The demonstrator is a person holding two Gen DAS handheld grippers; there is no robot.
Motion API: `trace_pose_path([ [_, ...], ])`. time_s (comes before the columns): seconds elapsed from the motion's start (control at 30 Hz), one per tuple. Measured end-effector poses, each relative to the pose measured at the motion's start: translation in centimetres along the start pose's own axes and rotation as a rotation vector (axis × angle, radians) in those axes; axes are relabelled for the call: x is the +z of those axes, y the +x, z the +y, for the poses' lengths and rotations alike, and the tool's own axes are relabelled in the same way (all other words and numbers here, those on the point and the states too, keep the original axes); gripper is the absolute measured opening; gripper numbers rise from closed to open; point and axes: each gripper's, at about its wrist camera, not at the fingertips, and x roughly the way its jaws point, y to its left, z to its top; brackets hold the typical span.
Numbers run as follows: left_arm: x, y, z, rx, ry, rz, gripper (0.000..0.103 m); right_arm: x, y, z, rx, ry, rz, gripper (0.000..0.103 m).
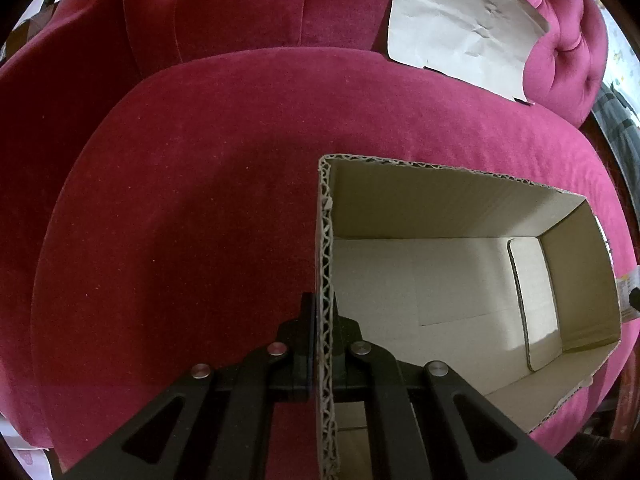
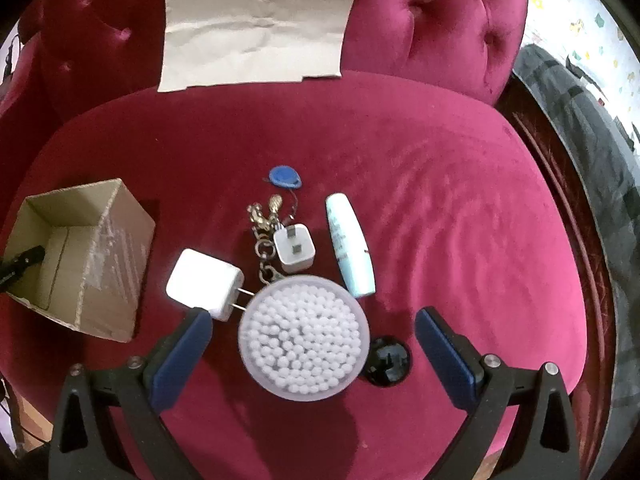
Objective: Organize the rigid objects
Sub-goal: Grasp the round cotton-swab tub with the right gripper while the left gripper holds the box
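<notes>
My left gripper (image 1: pixel 325 320) is shut on the near wall of an open cardboard box (image 1: pixel 460 280), one finger inside and one outside; the box looks empty. From the right wrist view the same box (image 2: pixel 84 256) stands at the left of the red seat. My right gripper (image 2: pixel 312 318) hangs open above a round clear tub of cotton swabs (image 2: pixel 303 338), its blue pads (image 2: pixel 184 356) on either side and apart from it. Beyond the tub lie a white charger (image 2: pixel 206 283), a smaller white plug (image 2: pixel 293 249), a brass keychain (image 2: pixel 264 224), a blue key fob (image 2: pixel 285 178) and a pale blue tube (image 2: pixel 349 245).
Everything rests on a crimson velvet armchair seat (image 2: pixel 440 220). A brown paper sheet (image 2: pixel 256 28) leans on the backrest. A small black round object (image 2: pixel 387 360) sits right of the tub. A dark wooden frame and grey fabric (image 2: pixel 580 168) border the right side.
</notes>
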Motion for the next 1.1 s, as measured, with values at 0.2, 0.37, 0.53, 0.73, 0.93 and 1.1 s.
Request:
trace_pose_path([
  [0.2,0.1,0.0,-0.3,0.006,0.001,0.001,0.003,-0.4,0.8,-0.9,0.026,0.027,0.032,0.103],
  [0.37,0.1,0.0,-0.3,0.006,-0.001,0.001,0.003,-0.3,0.8,-1.2,0.062,0.045,0.040,0.100],
  [0.53,0.1,-0.1,-0.3,0.009,0.002,0.000,0.003,-0.3,0.9,-0.8,0.074,0.032,0.051,0.078],
  [0.73,0.1,-0.1,-0.2,0.007,0.004,-0.003,0.003,-0.4,0.5,-0.5,0.094,0.033,0.041,0.062],
  [0.93,0.2,0.0,-0.2,0.008,0.008,-0.006,0.003,-0.3,-0.3,-0.5,0.090,0.032,0.018,0.062],
  [1.1,0.2,0.0,-0.2,0.008,0.008,-0.006,0.003,0.2,-1.7,-0.3,0.086,0.035,-0.026,0.062],
])
